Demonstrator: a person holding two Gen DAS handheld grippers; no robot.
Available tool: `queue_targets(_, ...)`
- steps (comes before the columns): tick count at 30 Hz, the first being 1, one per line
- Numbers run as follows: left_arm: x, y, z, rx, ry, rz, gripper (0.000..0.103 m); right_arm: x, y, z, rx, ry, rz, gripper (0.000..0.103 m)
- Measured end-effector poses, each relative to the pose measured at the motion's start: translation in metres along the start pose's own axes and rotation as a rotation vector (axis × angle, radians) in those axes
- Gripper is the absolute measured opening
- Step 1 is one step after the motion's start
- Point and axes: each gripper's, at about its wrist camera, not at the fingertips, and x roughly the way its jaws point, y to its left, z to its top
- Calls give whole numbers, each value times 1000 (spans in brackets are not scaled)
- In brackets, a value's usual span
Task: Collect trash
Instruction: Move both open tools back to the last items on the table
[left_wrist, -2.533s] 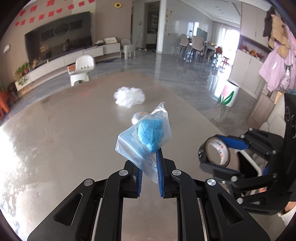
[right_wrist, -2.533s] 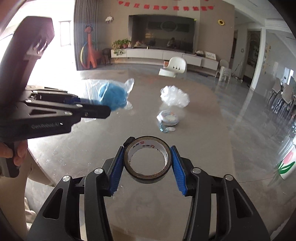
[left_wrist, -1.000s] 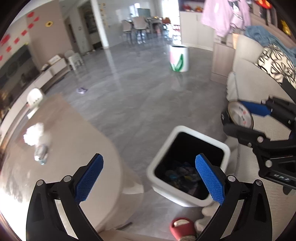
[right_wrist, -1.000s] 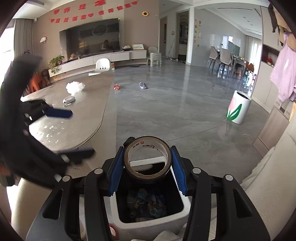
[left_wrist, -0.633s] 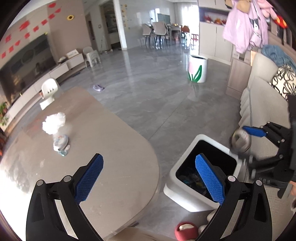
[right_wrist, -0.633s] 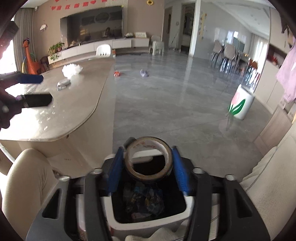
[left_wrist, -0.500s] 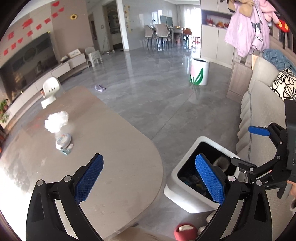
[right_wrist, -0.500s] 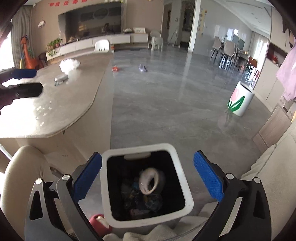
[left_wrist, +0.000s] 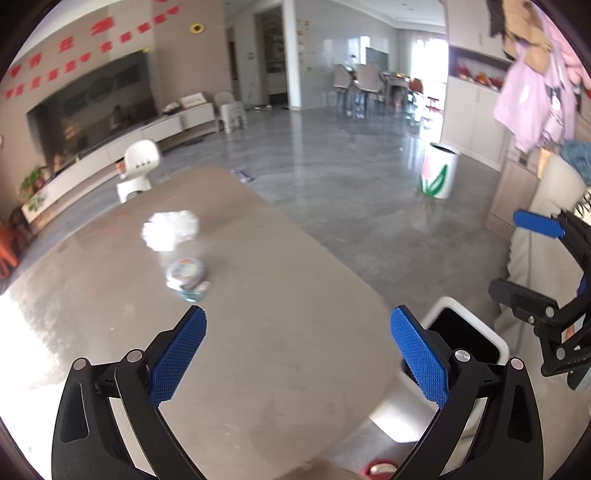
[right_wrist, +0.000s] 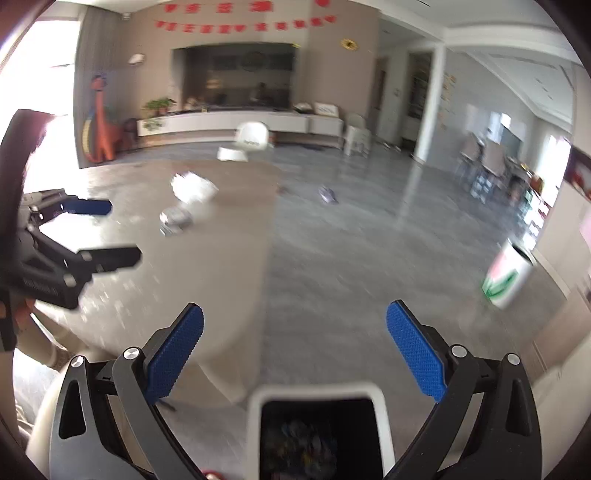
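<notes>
Left wrist view: left tool gaping wide, empty, above tabletop; crumpled white plastic and flattened container lying mid-tabletop; white bin standing beyond tabletop edge.

Right wrist view: right tool spread wide, holding nothing, over bin; trash sitting on tabletop at left.

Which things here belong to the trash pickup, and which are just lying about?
Job:
- crumpled white plastic on the table
- squashed bottle beside it
- white trash bin by the table's end
- left gripper and right gripper, both open and empty

Lying about:
- tulip-print bin
- white plastic chair
- small item on the floor
</notes>
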Motion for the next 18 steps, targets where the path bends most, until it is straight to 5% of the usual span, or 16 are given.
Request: queue_targets(18, 96, 114, 18, -243, 49, 97, 98, 156, 60, 111, -200, -59, 244, 99)
